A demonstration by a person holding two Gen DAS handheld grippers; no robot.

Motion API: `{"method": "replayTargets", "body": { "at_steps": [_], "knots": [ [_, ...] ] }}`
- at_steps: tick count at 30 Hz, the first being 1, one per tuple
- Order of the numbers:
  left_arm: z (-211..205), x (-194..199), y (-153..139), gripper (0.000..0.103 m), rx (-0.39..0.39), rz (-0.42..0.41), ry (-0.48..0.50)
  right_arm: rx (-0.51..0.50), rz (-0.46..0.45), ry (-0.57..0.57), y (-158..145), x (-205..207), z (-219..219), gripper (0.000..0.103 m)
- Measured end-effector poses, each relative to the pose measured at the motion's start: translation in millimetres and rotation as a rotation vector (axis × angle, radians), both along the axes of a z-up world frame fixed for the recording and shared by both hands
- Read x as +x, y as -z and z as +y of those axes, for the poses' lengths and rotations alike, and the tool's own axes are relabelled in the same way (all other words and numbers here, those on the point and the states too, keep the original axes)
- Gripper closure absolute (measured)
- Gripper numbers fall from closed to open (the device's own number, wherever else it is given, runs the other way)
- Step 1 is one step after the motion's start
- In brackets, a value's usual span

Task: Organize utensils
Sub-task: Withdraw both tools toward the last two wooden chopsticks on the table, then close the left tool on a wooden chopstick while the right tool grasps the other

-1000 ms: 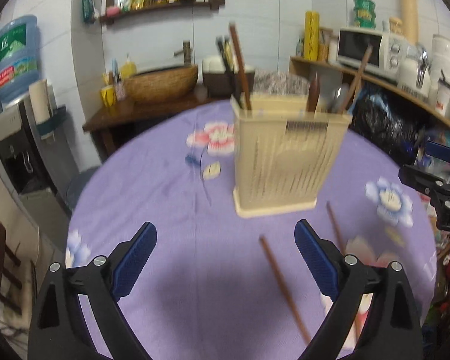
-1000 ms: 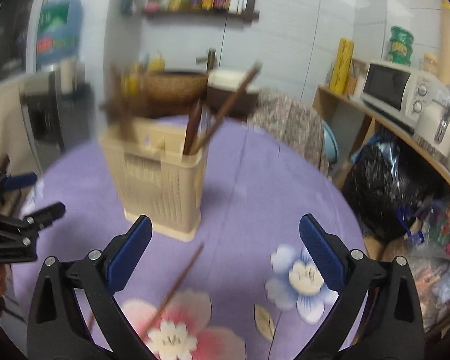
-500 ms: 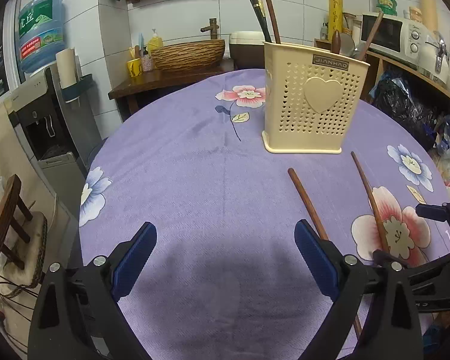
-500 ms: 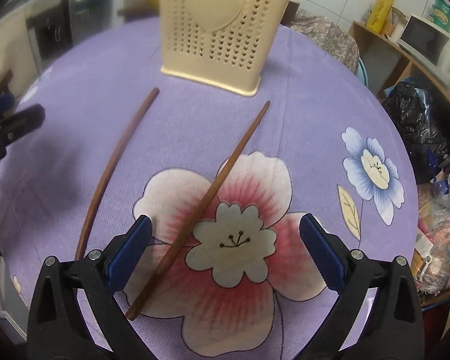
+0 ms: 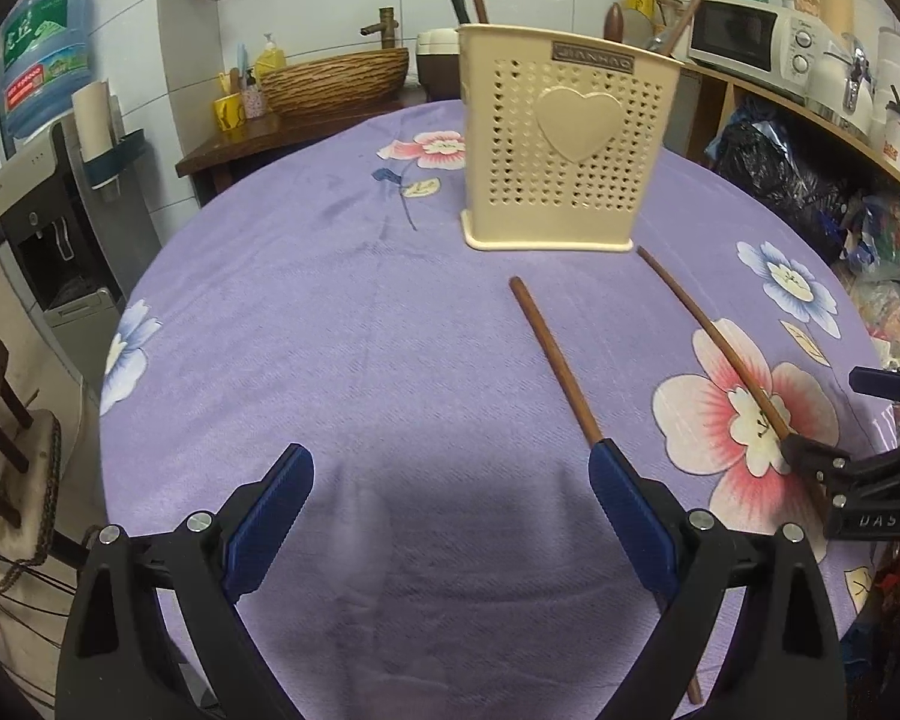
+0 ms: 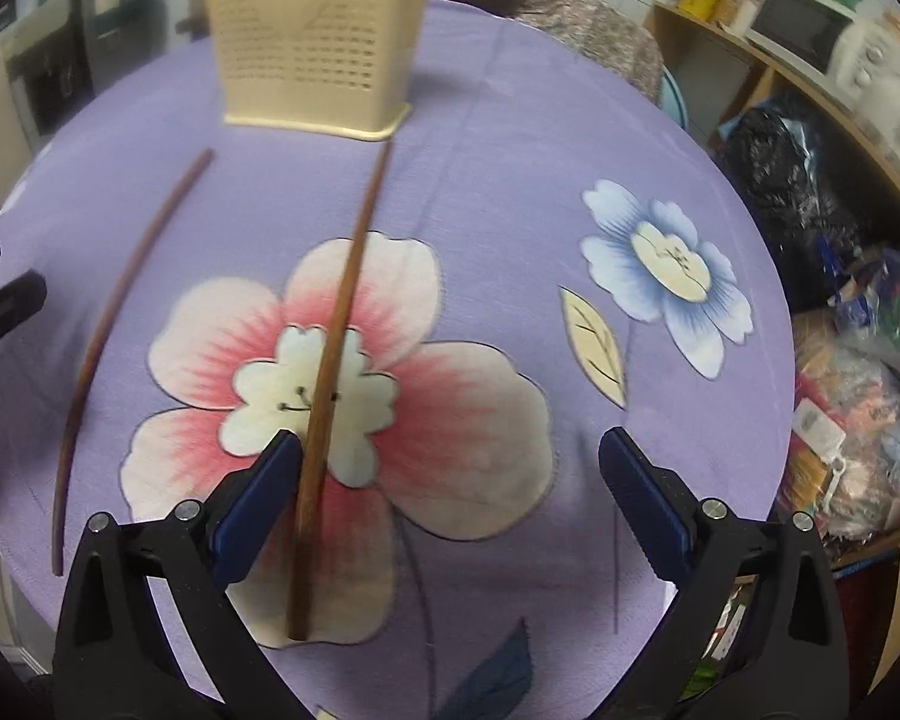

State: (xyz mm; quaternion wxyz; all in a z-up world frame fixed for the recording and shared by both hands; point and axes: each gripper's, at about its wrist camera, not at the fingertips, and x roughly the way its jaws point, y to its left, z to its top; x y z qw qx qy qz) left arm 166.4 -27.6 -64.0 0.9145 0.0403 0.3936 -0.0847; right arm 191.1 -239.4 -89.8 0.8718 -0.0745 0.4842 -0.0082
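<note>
Two brown chopsticks flat on a round table with a purple flowered cloth [image 5: 306, 324], in front of a cream perforated utensil holder [image 5: 570, 144].

Utensil holder upright near the far middle of the table, a heart shape on its front face, several utensils standing inside, among them dark handles at the left and a brown stick leaning at the right.

Left chopstick [image 5: 555, 357] on plain purple cloth, well apart from the holder, its near end hidden behind the right finger of the left gripper [image 5: 450, 516]. Right chopstick [image 6: 342, 330] across the big pink flower [image 6: 450, 420], its far tip just beside the base corner of the holder, its near end close to the table edge.

Left gripper low above the near part of the table, jaws wide apart, nothing between the blue pads [image 5: 270, 516]. Whether its right pad touches the left chopstick, cannot tell.

Right gripper [image 6: 450, 498] low over the pink flower, jaws wide apart, the right chopstick between the pads, just beside the left pad [image 6: 258, 498] and far from the right one. Not clamped; touching or not, unclear. Same gripper visible at the right edge of the left wrist view [image 5: 858, 468], one finger tip at the chopstick.

Behind the table: a woven basket [image 5: 336, 81] on a wooden side table, a microwave [image 5: 750, 33] on a shelf, a blue water bottle [image 5: 42, 54] on a dispenser.
</note>
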Motion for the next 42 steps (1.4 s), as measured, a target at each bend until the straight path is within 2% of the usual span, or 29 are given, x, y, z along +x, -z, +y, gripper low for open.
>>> {"method": "replayTargets", "body": {
  "at_steps": [5, 9, 11, 13, 16, 19, 23, 26, 27, 31, 36, 38, 40, 42],
  "knots": [
    [-6.4, 3.4, 2.2, 0.013, -0.053, 0.022, 0.022, 0.141, -0.081, 0.007, -3.7, -7.7, -15.5, 0.006],
    [-15.5, 17.8, 4.0, 0.026, -0.086, 0.051, 0.044, 0.243, -0.109, 0.05, -7.6, -8.6, -28.7, 0.006],
    [-21.2, 28.8, 4.6, 0.033, -0.102, 0.068, 0.051, 0.25, -0.114, 0.06, -8.0, -7.8, -30.3, 0.006],
    [-28.8, 43.4, 5.0, 0.047, -0.114, 0.088, 0.057, 0.248, -0.114, 0.058, -7.9, -7.3, -29.7, 0.006],
    [-39.7, 62.8, 7.7, 0.056, -0.099, 0.109, 0.059, 0.249, -0.117, 0.052, -8.1, -6.6, -28.0, 0.006],
    [-46.1, 76.9, 12.8, 0.061, -0.081, 0.133, 0.056, 0.25, -0.123, 0.046, -8.7, -6.9, -27.4, 0.006],
    [-54.4, 85.4, 13.0, 0.064, -0.036, 0.121, 0.055, 0.241, -0.139, 0.034, -11.5, -6.5, -25.8, 0.006],
    [-58.6, 87.8, 13.9, 0.081, -0.009, 0.112, 0.058, 0.252, -0.15, 0.018, -14.2, -0.4, -24.3, 0.006],
    [-58.8, 88.4, 14.1, 0.09, -0.008, 0.11, 0.061, 0.255, -0.151, 0.011, -15.0, 2.8, -22.6, 0.006],
    [-54.4, 85.4, 14.2, 0.092, -0.024, 0.114, 0.072, 0.271, -0.144, -0.049, -19.3, 22.0, -12.9, 0.015],
    [-50.8, 83.9, 14.2, 0.092, -0.026, 0.113, 0.082, 0.282, -0.101, -0.102, -17.9, 58.2, 2.8, 0.034],
    [-49.9, 84.9, 14.0, 0.092, -0.033, 0.119, 0.081, 0.268, -0.085, -0.119, -16.2, 76.8, 9.4, 0.048],
    [-50.7, 85.1, 14.1, 0.092, -0.031, 0.119, 0.084, 0.257, -0.065, -0.127, -12.4, 92.0, 15.8, 0.056],
    [-50.4, 85.8, 13.8, 0.092, -0.031, 0.118, 0.086, 0.248, -0.053, -0.131, -9.1, 102.5, 20.1, 0.06]
  ]
}}
